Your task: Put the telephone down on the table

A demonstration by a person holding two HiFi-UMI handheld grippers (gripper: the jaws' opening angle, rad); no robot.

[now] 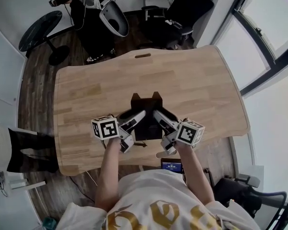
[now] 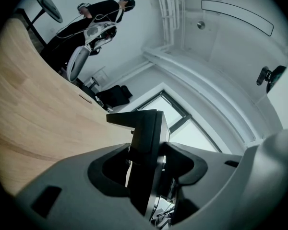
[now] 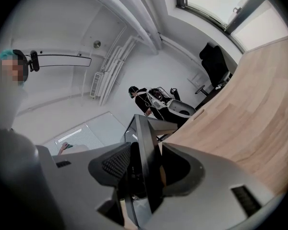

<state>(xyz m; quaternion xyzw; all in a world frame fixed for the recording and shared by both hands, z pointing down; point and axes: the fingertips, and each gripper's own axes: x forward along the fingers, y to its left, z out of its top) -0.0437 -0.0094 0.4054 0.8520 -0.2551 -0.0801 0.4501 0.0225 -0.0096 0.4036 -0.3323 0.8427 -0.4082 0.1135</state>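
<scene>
The telephone is a flat black piece with two small lugs on its far edge, held over the near middle of the wooden table. My left gripper is shut on its left edge and my right gripper on its right edge. In the left gripper view the telephone stands edge-on, pinched between the left gripper's dark pads. The right gripper view shows the same thin black telephone clamped in the right gripper. Whether it touches the table cannot be told.
A cable slot is cut near the table's far edge. Beyond it stand a black office chair, a white-shelled seat and a round-based stand. A small lit screen shows at the near edge. Windows line the right.
</scene>
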